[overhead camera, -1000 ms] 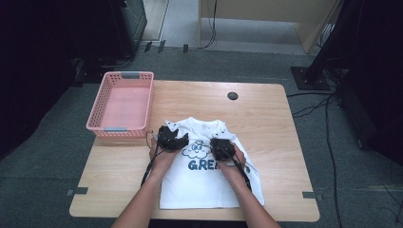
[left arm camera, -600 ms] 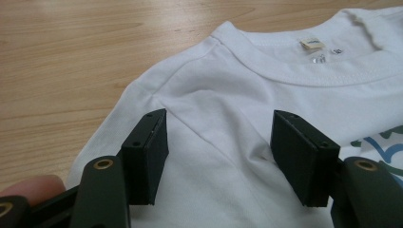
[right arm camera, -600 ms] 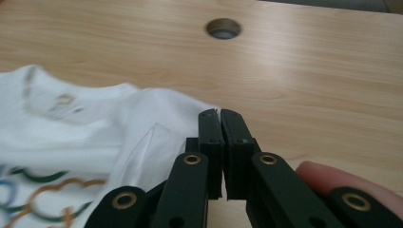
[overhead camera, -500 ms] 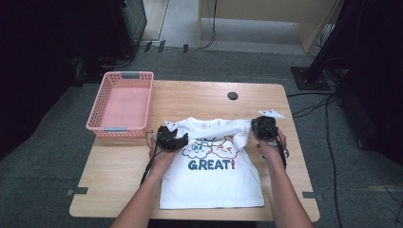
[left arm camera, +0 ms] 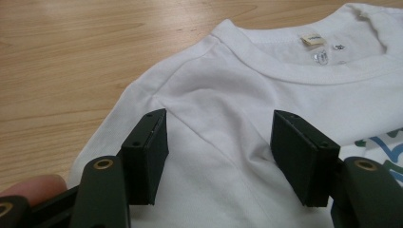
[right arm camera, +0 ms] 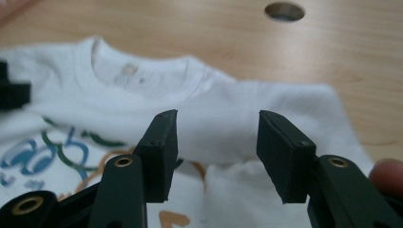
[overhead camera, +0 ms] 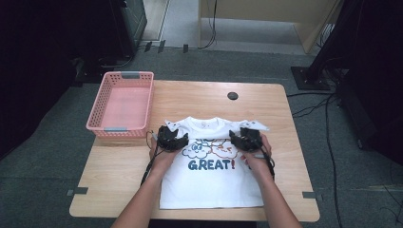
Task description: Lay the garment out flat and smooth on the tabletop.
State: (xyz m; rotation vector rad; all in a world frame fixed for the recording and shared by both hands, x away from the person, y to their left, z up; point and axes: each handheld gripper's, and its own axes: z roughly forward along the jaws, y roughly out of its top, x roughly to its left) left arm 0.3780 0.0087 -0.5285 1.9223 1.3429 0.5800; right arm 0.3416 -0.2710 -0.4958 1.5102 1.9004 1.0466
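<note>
Spread jaws of the left gripper (overhead camera: pixel 172 137) hover over the white T-shirt (overhead camera: pixel 211 183), which lies flat on the table (overhead camera: pixel 119 166); the right gripper (overhead camera: pixel 244 137) has just been opening, nothing pinched, above the right shoulder.

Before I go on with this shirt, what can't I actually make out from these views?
- T-shirt neck label: print too small, left gripper view.
- Right sleeve: blurred, right gripper view.
- Shirt's shoulder area: under left gripper and right gripper, high view.
- Basket floor: blurred, high view.
</note>
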